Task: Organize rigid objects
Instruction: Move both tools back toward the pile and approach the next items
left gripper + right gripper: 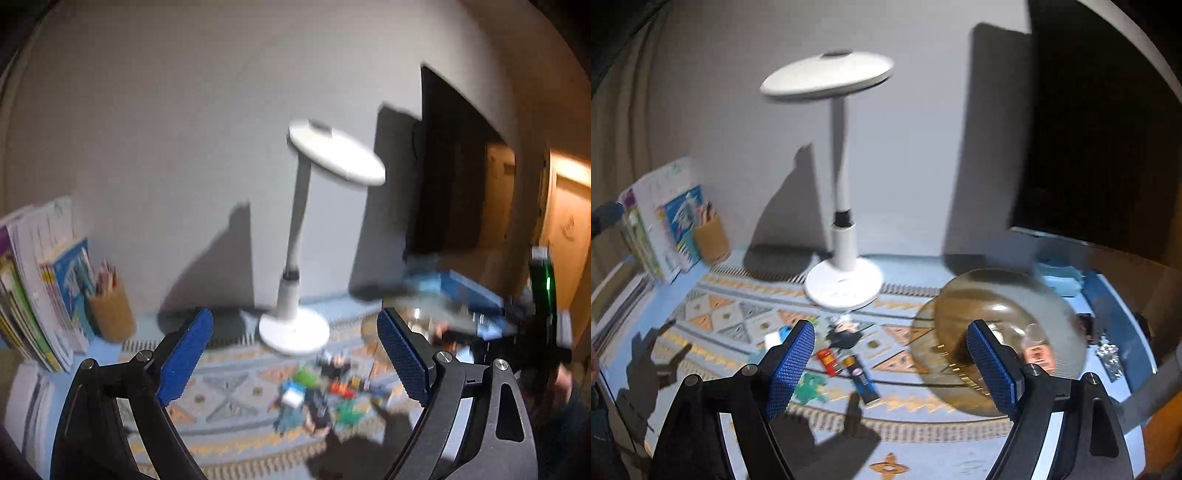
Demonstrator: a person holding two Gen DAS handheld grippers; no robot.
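Several small rigid objects lie loose on a patterned cloth, blurred by motion. In the right wrist view they include a red piece, a dark blue bar, a green piece and a black piece. A clear glass bowl stands to their right; it also shows in the left wrist view. My left gripper is open and empty above the pile. My right gripper is open and empty above the objects, with the bowl behind its right finger.
A white desk lamp stands behind the objects. Books and a brown pencil cup stand at the left by the wall. A dark monitor and blue items are at the right.
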